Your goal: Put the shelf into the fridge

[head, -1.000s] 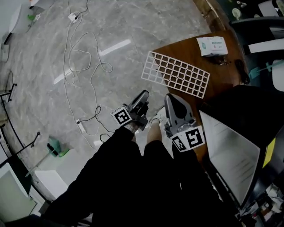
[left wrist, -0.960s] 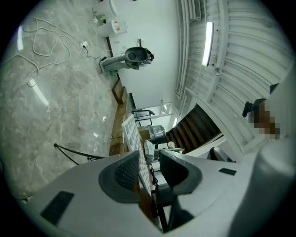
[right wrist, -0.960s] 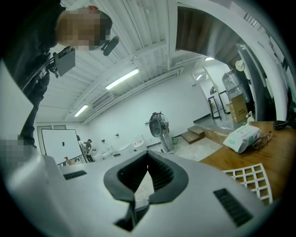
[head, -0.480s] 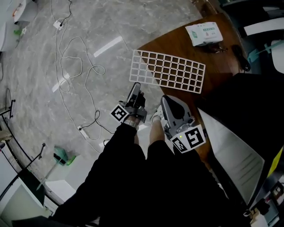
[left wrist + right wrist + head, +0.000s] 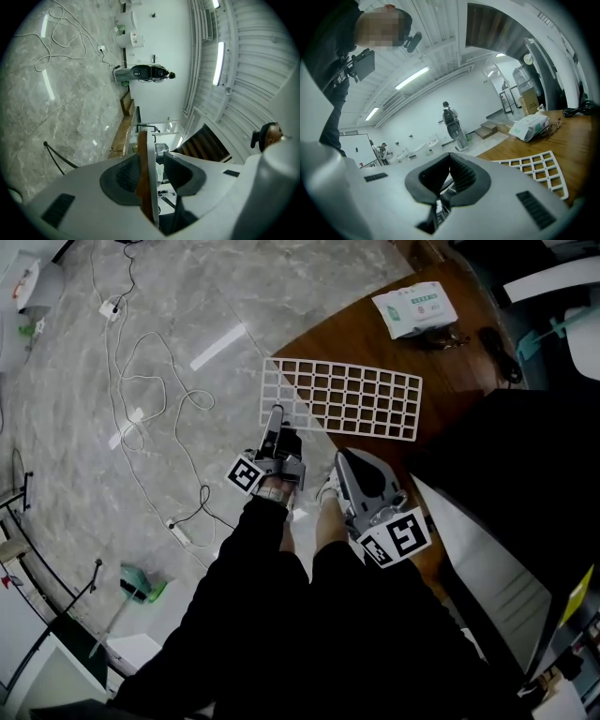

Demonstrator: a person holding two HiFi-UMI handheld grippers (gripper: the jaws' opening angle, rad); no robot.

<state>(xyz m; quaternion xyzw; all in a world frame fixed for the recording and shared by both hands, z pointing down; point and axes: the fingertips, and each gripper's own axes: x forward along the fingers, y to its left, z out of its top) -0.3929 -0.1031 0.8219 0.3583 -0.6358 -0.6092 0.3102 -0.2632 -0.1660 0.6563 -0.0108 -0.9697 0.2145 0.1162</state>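
Shelf (image 5: 342, 397), a white grid, lies on the desk (image 5: 441, 362), one end overhanging it. Left hand-held gripper (image 5: 275, 418), jaws just opened wide, straddles that end. Right hand-held gripper (image 5: 349, 461), beside the desk, is closed, empty.

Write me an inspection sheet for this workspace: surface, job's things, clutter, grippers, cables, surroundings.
Surface: brown wooden table, carrying the shelf and the clutter.
Job's things: white grid shelf flat on the table, left end overhanging the floor; black fridge to the right, door apparently open.
Clutter: tissue packet and black cord at the table's far side.
Grippers: left gripper jaws apart, just been opening, shelf edge between them, not clamped; right gripper jaws together, empty, short of the shelf.
Cables: white cables and a power strip loose on the floor.
Surroundings: grey marble floor; green-based stand.
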